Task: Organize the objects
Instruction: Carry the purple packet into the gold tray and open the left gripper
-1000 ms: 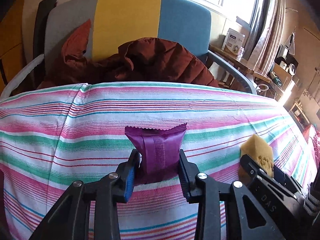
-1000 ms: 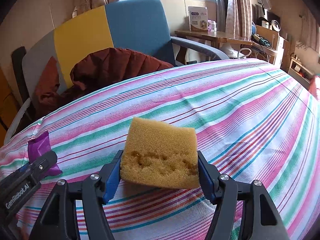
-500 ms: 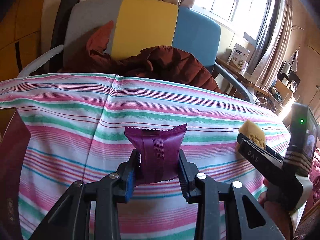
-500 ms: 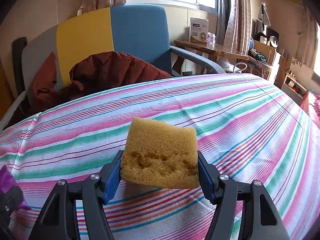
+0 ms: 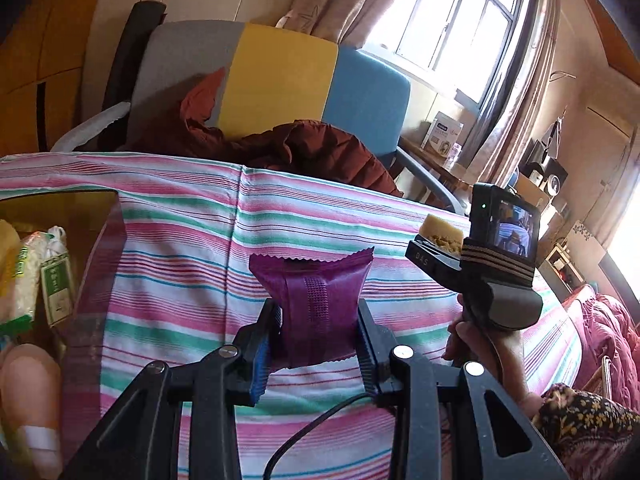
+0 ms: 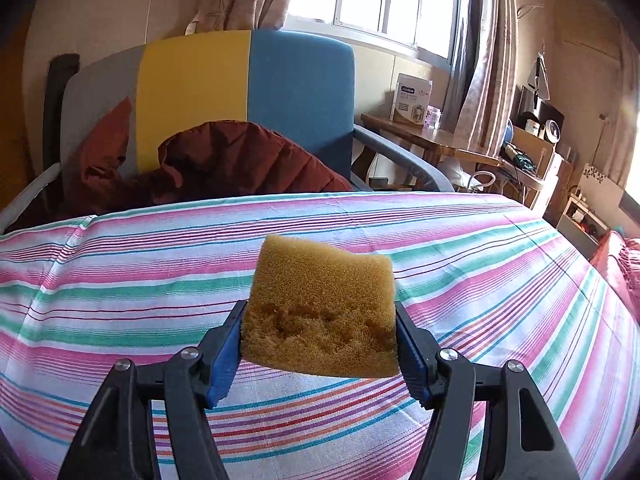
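Between the left gripper (image 5: 316, 344) jaws sits the purple packet (image 5: 316, 300), pinched.

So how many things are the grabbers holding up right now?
2. A purple foil snack packet sits in the left gripper, and a yellow foam sponge in the right gripper, both above the striped cloth.

bare striped cloth (image 6: 460, 264) ahead, chair (image 6: 248, 92) beyond

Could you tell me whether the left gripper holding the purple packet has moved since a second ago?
Yes. The left gripper, shut on the purple packet, has swung left: the box at the cloth's left edge is now in its view.
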